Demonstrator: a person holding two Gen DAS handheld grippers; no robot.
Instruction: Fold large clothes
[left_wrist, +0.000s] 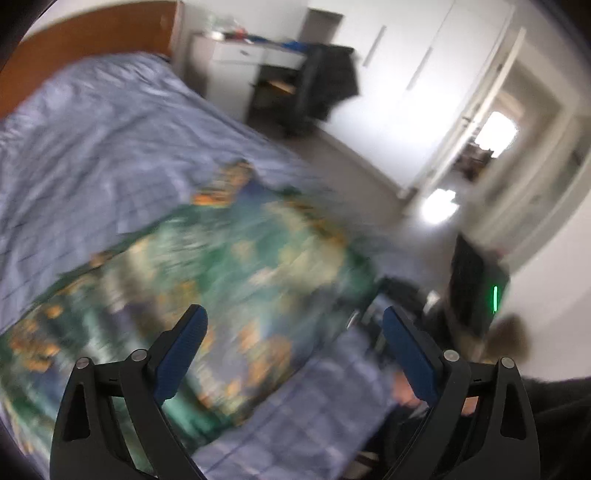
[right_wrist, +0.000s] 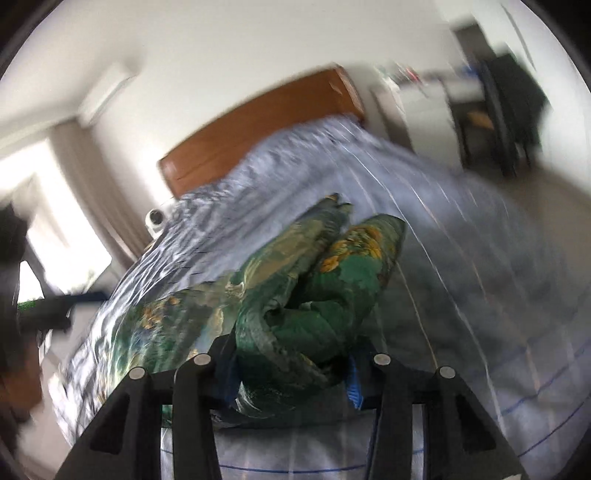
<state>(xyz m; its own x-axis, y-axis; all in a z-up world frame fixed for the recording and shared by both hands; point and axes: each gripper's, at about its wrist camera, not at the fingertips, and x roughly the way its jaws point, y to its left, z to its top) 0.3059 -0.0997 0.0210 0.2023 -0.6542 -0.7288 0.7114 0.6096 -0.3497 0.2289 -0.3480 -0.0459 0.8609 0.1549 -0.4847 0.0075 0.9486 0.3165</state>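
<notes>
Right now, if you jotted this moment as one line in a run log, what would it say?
task: fold large clothes | left gripper: jaws open, empty, above green patterned garment | right gripper: jaws closed on bunched garment | surface: blue checked bedspread

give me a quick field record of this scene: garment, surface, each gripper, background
garment: green patterned cloth, bunched, lying on the bed
surface: bed with blue-grey checked cover, brown headboard
left gripper: open, nothing between its fingers, above the cloth
right gripper: closed on a bunch of the green cloth
background: white wardrobe, dark chair, open doorway
image quality: motion blur
</notes>
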